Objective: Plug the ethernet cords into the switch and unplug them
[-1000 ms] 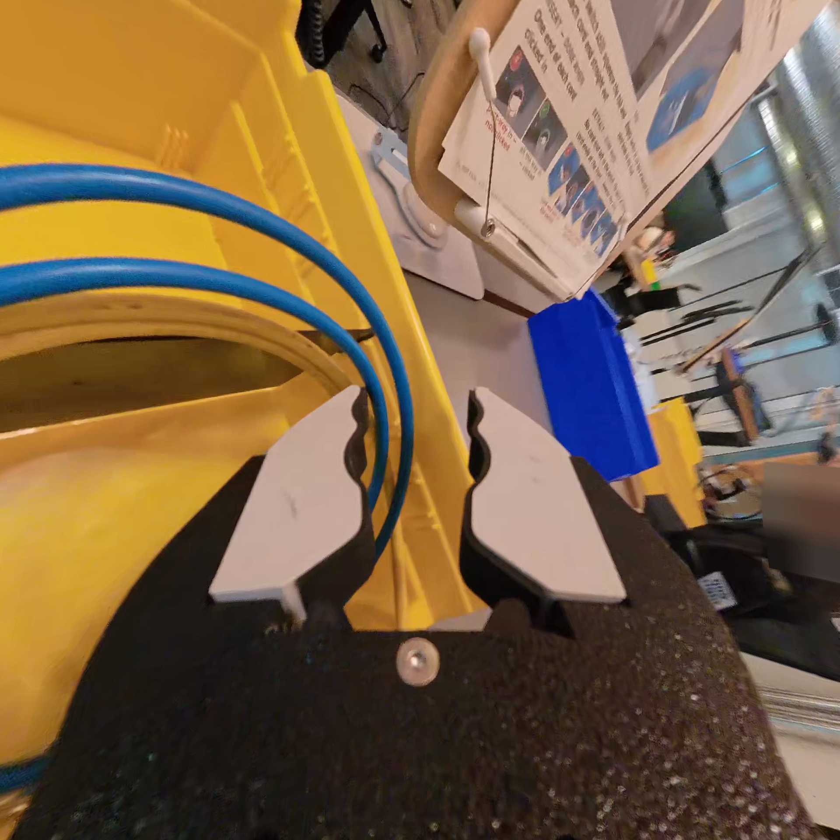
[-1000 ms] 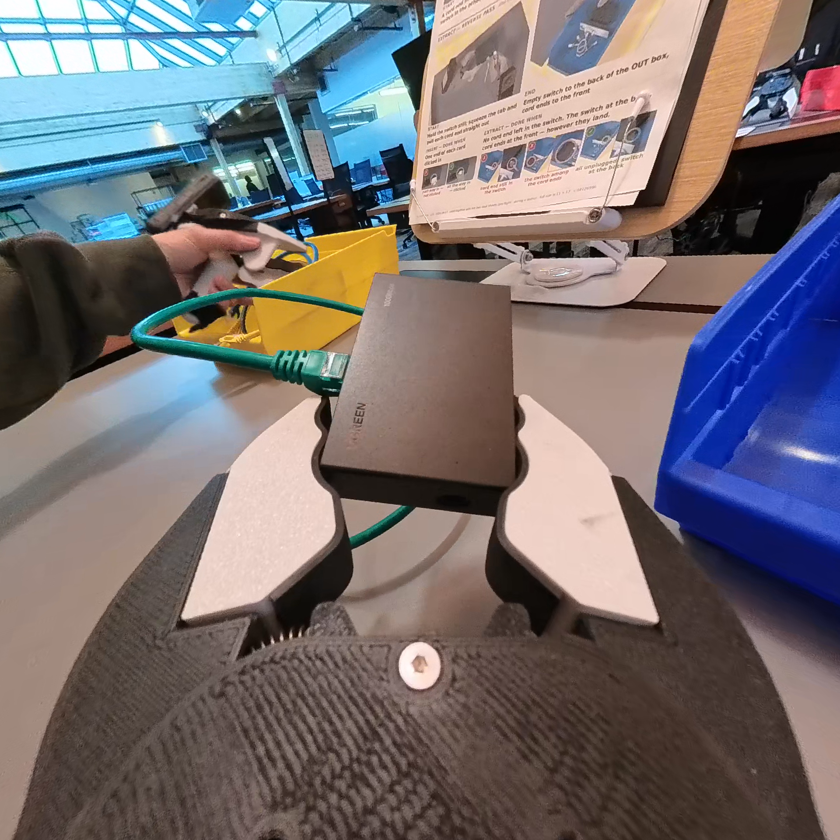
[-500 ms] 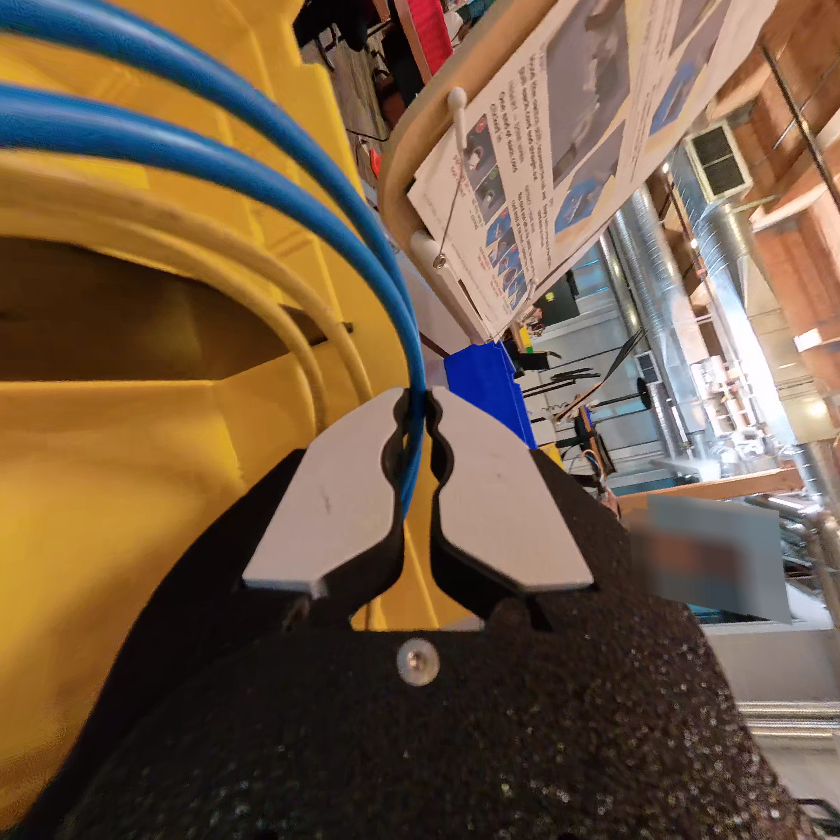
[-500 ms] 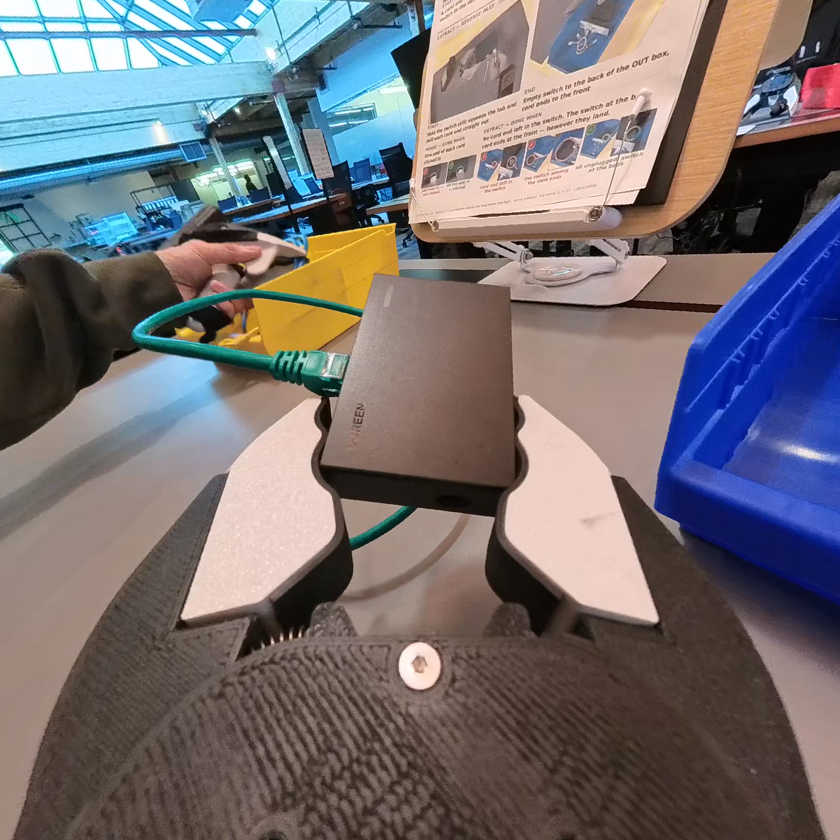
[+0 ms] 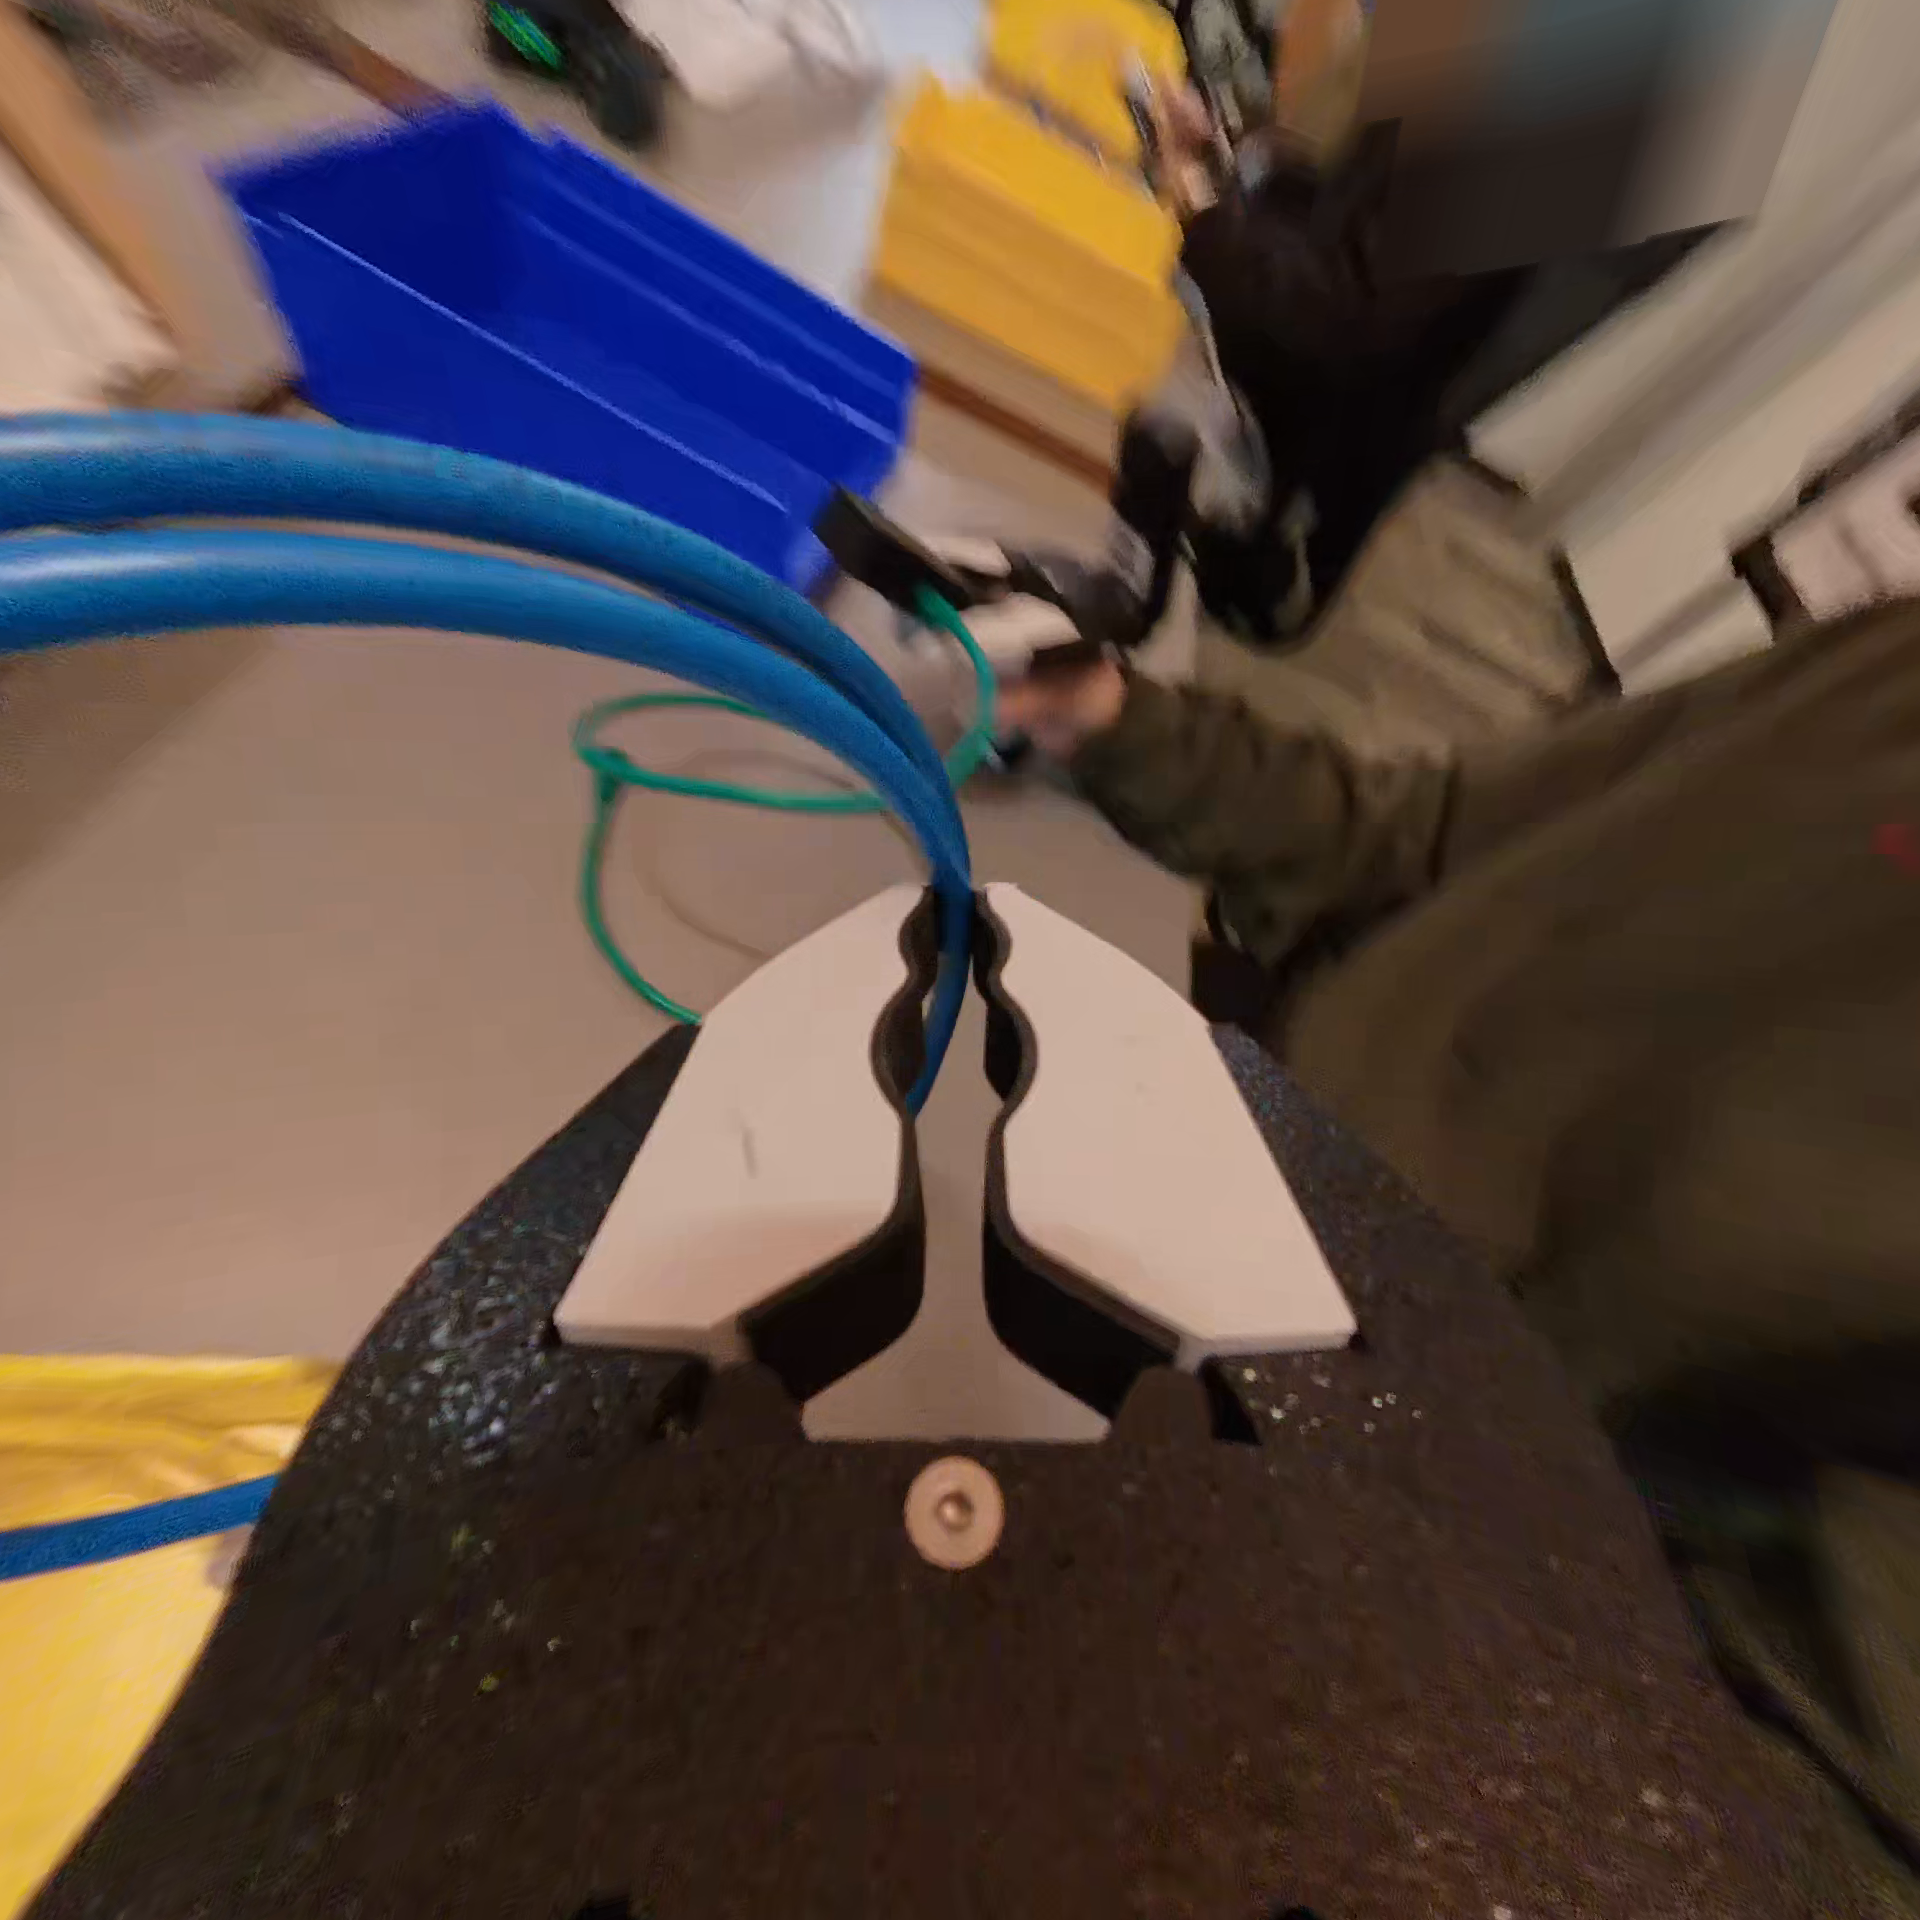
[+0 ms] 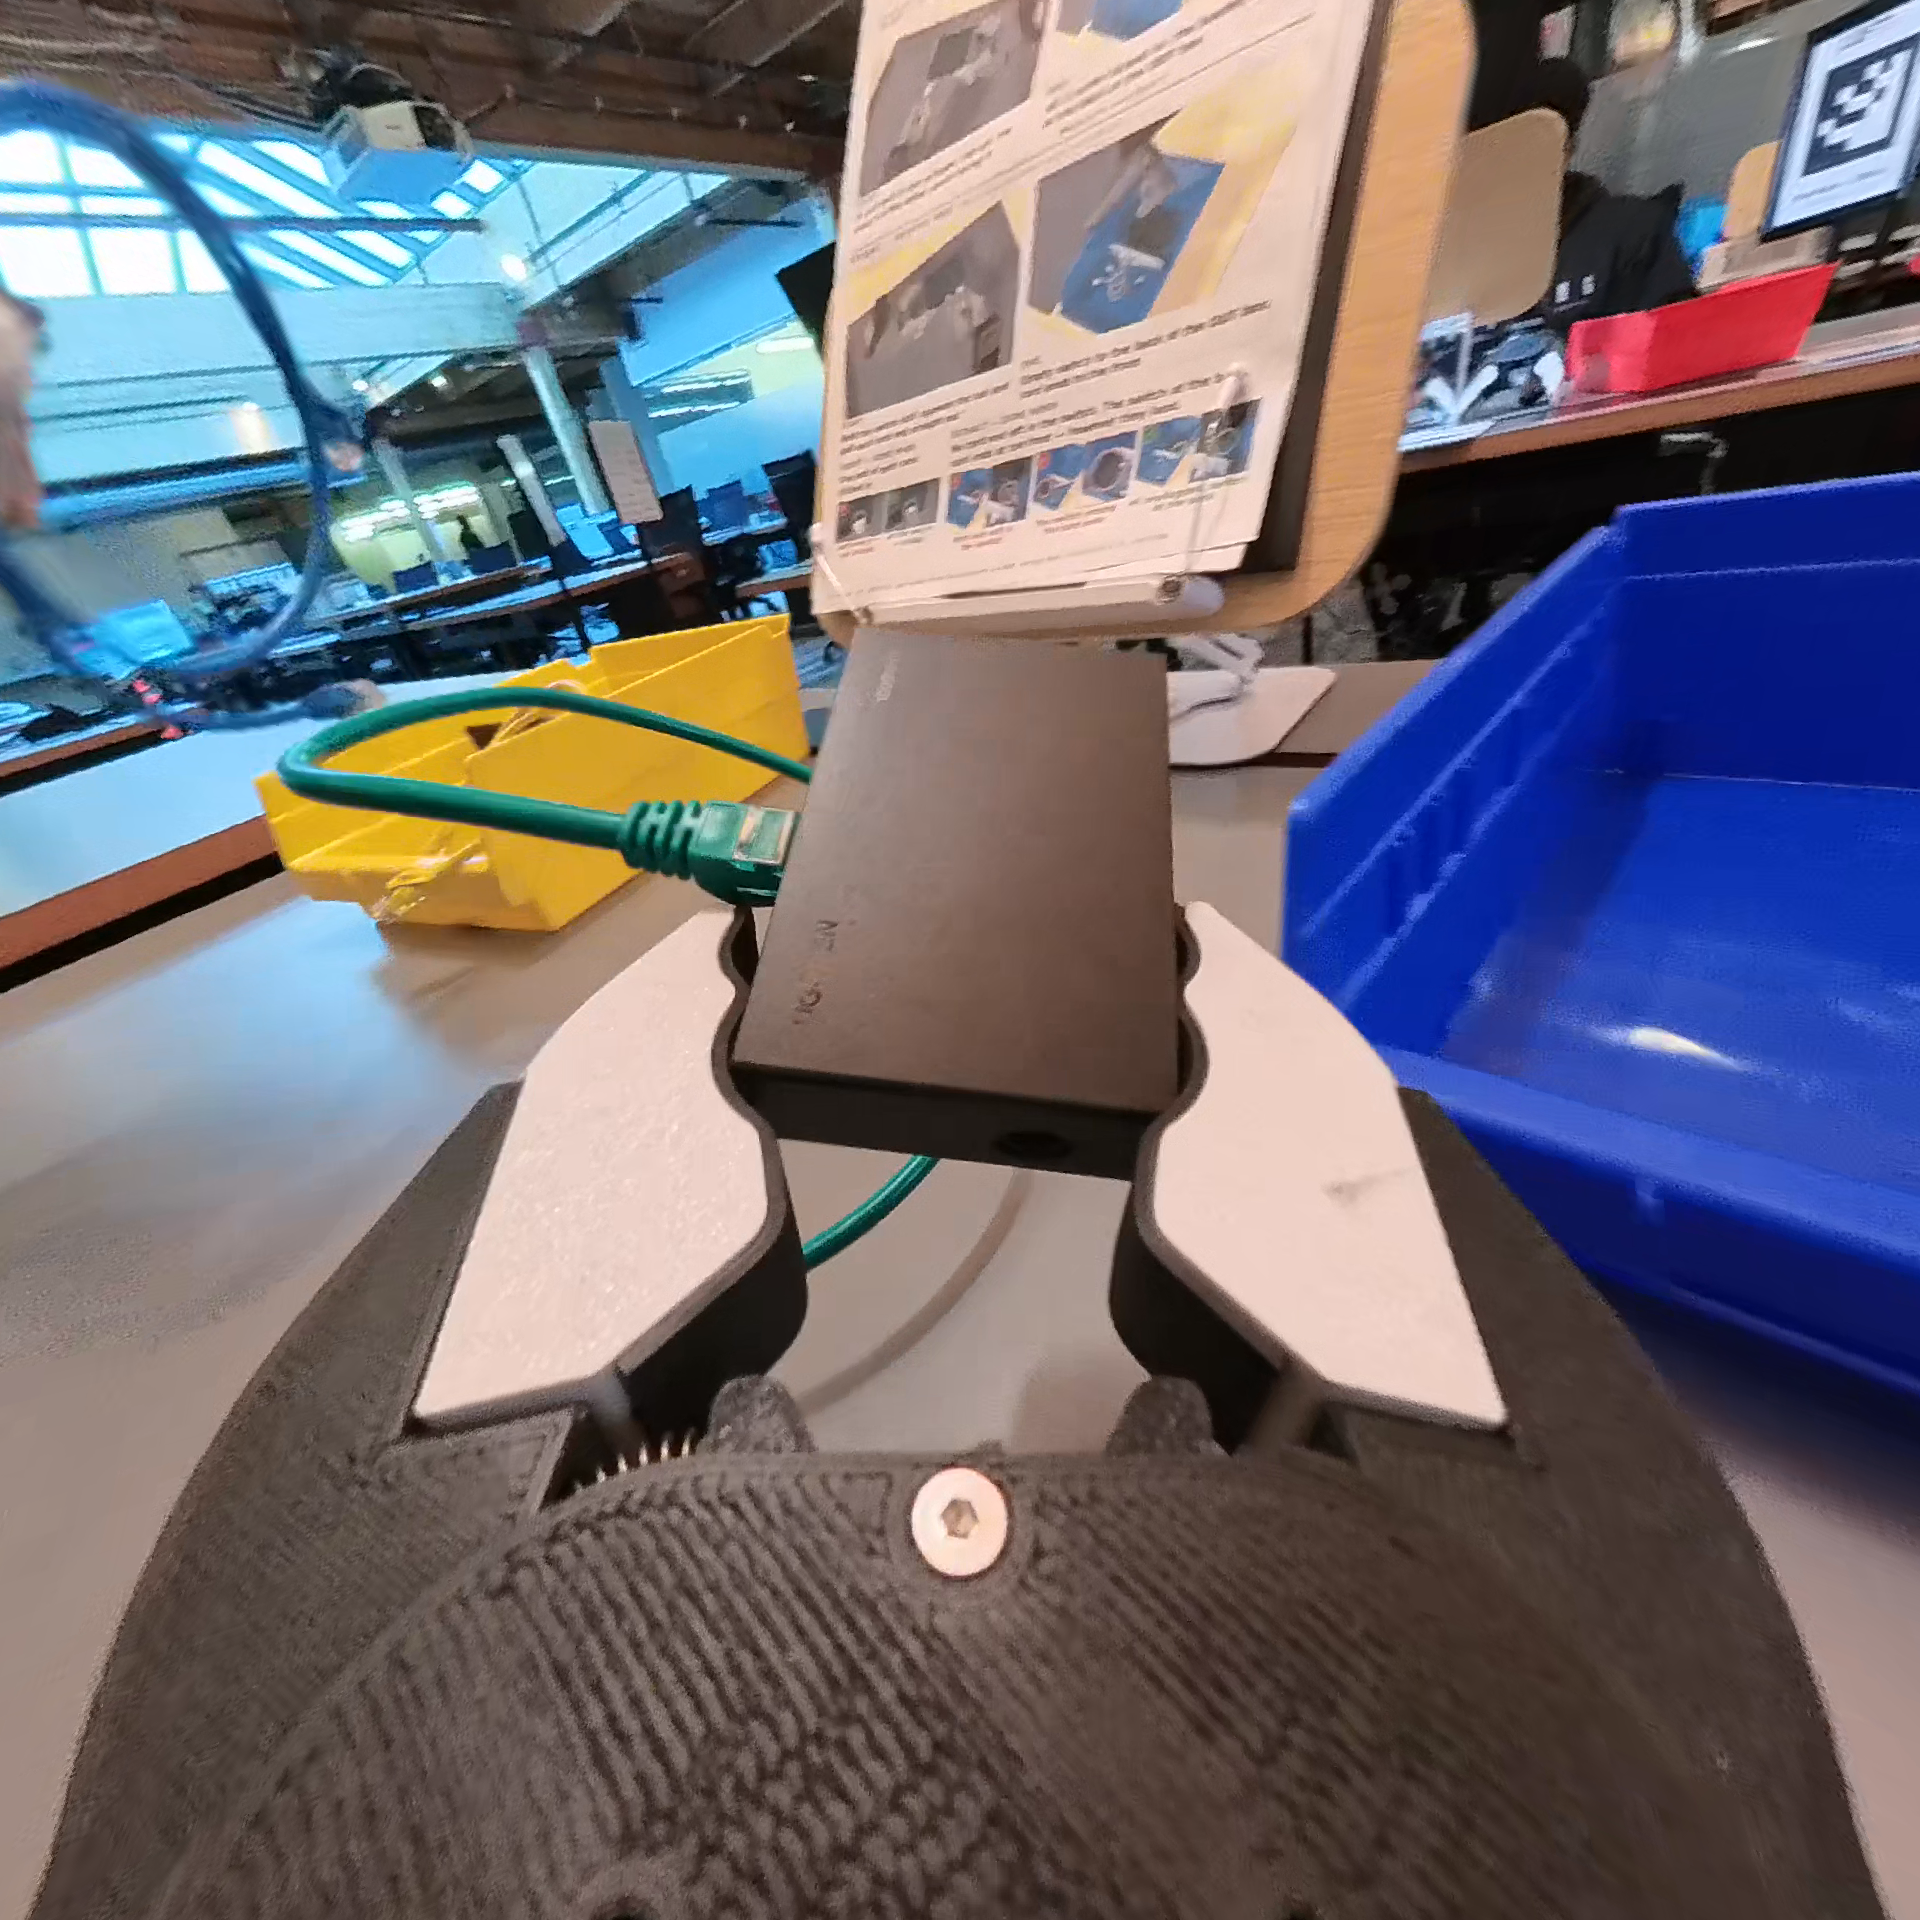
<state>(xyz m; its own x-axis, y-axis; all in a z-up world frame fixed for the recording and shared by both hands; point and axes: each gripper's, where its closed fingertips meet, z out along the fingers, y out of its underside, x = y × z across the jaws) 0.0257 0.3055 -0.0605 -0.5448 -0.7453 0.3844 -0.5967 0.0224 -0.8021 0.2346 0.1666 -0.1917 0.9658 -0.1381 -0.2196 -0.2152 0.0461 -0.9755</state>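
Observation:
My right gripper (image 6: 961,1023) is shut on a flat black switch (image 6: 987,883) and holds it tilted above the grey table. A green ethernet cord (image 6: 665,826) is plugged into the switch's left side and loops to the left and under it. My left gripper (image 5: 951,914) is shut on a blue ethernet cord (image 5: 520,540) that arcs up and to the left as two strands. In the blurred left wrist view the switch (image 5: 883,545) and the green cord (image 5: 727,790) show farther off. The blue cord's loop (image 6: 281,416) hangs blurred at the upper left of the right wrist view.
A blue bin (image 6: 1662,883) stands right of the switch, also in the left wrist view (image 5: 540,332). A yellow bin (image 6: 582,790) sits at the back left, with its edge (image 5: 114,1455) under my left gripper. An instruction sheet on a wooden stand (image 6: 1101,312) is behind the switch.
My left gripper closed on the blue cord, lifted it out of the yellow bin and swung round toward the switch. My right gripper tilted the switch up and raised it a little.

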